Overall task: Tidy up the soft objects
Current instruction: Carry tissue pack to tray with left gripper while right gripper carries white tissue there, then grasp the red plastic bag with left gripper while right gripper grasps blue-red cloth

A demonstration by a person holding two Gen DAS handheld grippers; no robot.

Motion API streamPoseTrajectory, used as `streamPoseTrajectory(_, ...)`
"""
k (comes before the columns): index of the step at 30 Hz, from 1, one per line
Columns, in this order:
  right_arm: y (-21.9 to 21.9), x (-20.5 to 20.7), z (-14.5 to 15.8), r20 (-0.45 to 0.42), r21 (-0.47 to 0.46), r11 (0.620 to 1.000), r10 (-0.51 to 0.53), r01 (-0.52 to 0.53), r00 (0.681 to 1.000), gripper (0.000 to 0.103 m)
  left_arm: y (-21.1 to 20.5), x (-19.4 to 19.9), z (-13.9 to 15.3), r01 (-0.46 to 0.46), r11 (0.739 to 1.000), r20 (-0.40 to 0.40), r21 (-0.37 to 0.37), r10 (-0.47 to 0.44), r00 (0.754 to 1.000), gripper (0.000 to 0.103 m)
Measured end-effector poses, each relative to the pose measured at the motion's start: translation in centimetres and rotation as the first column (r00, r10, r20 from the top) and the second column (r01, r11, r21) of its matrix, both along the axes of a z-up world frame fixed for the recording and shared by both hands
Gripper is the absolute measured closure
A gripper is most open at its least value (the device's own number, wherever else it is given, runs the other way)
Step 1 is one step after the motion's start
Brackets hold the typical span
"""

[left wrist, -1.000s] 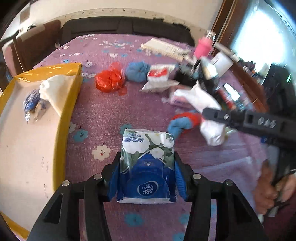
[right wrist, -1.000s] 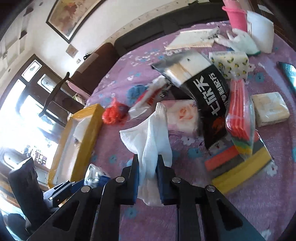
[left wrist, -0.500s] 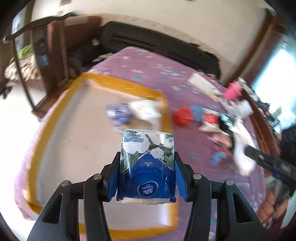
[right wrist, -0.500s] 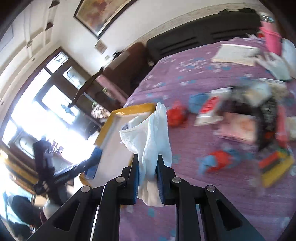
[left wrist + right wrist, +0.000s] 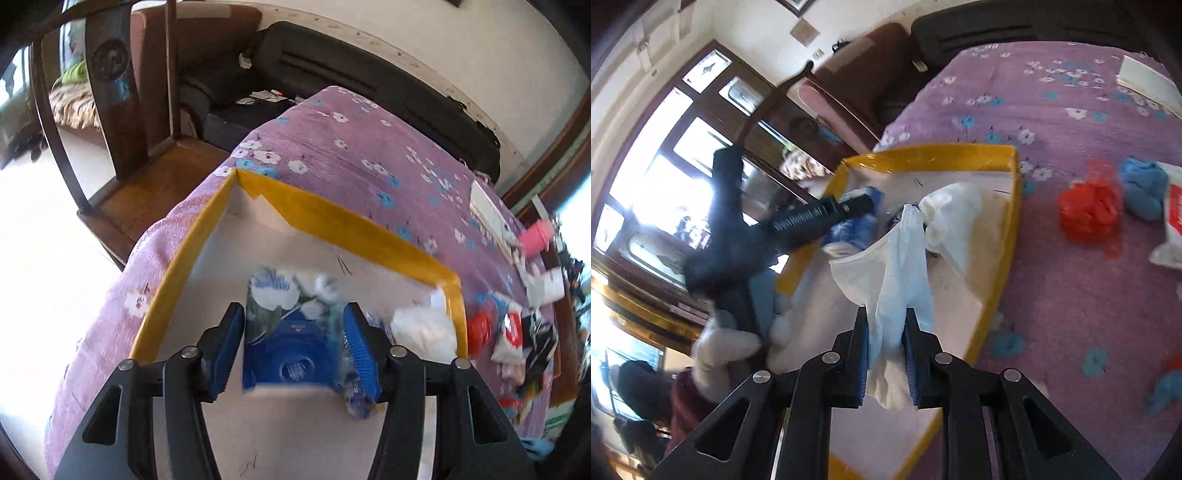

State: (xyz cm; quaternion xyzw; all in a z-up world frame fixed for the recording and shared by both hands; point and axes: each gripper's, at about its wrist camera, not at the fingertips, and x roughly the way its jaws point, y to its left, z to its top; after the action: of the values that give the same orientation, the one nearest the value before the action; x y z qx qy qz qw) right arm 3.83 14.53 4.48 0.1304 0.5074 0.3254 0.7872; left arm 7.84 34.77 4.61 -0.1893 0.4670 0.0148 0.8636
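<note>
Over the yellow-rimmed tray [image 5: 351, 225], my left gripper [image 5: 293, 317] has its jaws opening. The blue and white tissue pack [image 5: 291, 332] sits blurred between them, with a gap showing beside the left pad. In the right wrist view the same gripper [image 5: 857, 206] reaches into the tray [image 5: 931, 157] from the left with the pack [image 5: 849, 229] under it. My right gripper [image 5: 886, 317] is shut on a white cloth [image 5: 897, 258] that hangs above the tray's near half. A crumpled white cloth [image 5: 960, 206] and a blue wrapped bundle [image 5: 354, 387] lie in the tray.
A red plastic bag [image 5: 1086, 210] and a blue cloth [image 5: 1143, 188] lie on the purple flowered cover right of the tray. More packets and a pink cup [image 5: 535, 236] crowd the far right. A wooden chair [image 5: 122, 122] stands beyond the table's left edge. A person's gloved hand [image 5: 720, 350] holds the left gripper.
Both grippers swung left from the cluttered side to over the tray. The left jaws have widened and the tissue pack has come loose between them. The right still grips the white cloth.
</note>
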Motion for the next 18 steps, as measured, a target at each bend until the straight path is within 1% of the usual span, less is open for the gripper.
streamPoseTrajectory(2, 1.2, 1.0, -0.8, 0.002, -0.039, 0.999, -0.011, 0.011, 1.0, 0.082, 0.4, -0.6, 0.2, 0.007, 0.999, 0.025, -0.032, -0.006, 1.0, 0.04)
streamPoseTrajectory(5, 2.1, 2.4, -1.5, 0.042, -0.11, 0.993, -0.039, 0.043, 0.998, 0.081, 0.4, -2.0, 0.9, 0.003, 1.0, 0.05, -0.028, -0.002, 0.999, 0.034)
streamPoseTrajectory(6, 2.3, 2.8, -1.6, 0.061, -0.134, 0.989, -0.05, 0.058, 0.997, 0.078, 0.4, -2.5, 1.1, 0.0, 1.0, 0.058, -0.026, 0.001, 0.998, 0.033)
streamPoseTrajectory(7, 2.4, 3.0, -1.6, 0.067, -0.141, 0.988, -0.055, 0.064, 0.996, 0.07, 0.3, -3.3, 1.6, 0.002, 1.0, 0.075, -0.028, 0.0, 0.997, 0.033)
streamPoseTrajectory(8, 2.3, 3.0, -1.6, 0.068, -0.136, 0.989, -0.056, 0.065, 0.996, 0.062, 0.2, -3.9, 2.0, 0.006, 1.0, 0.091, -0.031, -0.003, 0.996, 0.033)
streamPoseTrajectory(9, 2.1, 3.0, -1.5, 0.065, -0.115, 0.991, -0.056, 0.063, 0.996, 0.059, 0.1, -4.4, 2.4, 0.011, 0.999, 0.107, -0.032, -0.007, 0.994, 0.031)
streamPoseTrajectory(10, 1.5, 2.8, -1.3, 0.062, -0.086, 0.994, -0.061, 0.066, 0.996, 0.055, -0.1, -5.1, 2.9, 0.016, 0.999, 0.127, -0.028, -0.012, 0.992, 0.026)
streamPoseTrajectory(13, -0.9, 1.4, 0.4, 0.08, -0.036, 0.996, -0.077, 0.08, 0.994, 0.045, -1.1, -7.3, 4.6, 0.02, 1.0, 0.177, 0.003, -0.02, 0.984, 0.022)
streamPoseTrajectory(14, -1.7, 1.0, 0.8, 0.091, -0.029, 0.996, -0.085, 0.088, 0.992, 0.044, -1.5, -7.8, 5.1, 0.025, 1.0, 0.188, 0.008, -0.026, 0.982, 0.021)
streamPoseTrajectory(15, -3.5, 0.3, 1.6, 0.112, -0.018, 0.994, -0.102, 0.105, 0.988, 0.043, -2.2, -8.6, 5.8, 0.035, 0.999, 0.206, 0.017, -0.037, 0.978, 0.019)
streamPoseTrajectory(16, -4.8, -0.3, 2.1, 0.127, -0.018, 0.993, -0.116, 0.12, 0.985, 0.039, -2.8, -9.2, 6.3, 0.043, 0.999, 0.221, 0.023, -0.047, 0.974, 0.017)
streamPoseTrajectory(17, -6.7, -0.9, 2.6, 0.149, -0.022, 0.989, -0.142, 0.146, 0.979, 0.036, -3.6, -9.7, 6.9, 0.056, 0.998, 0.237, 0.029, -0.061, 0.97, 0.015)
streamPoseTrajectory(18, -8.6, -1.5, 3.0, 0.171, -0.033, 0.983, -0.172, 0.18, 0.97, 0.034, -4.3, -10.0, 7.2, 0.067, 0.997, 0.245, 0.034, -0.074, 0.967, 0.012)
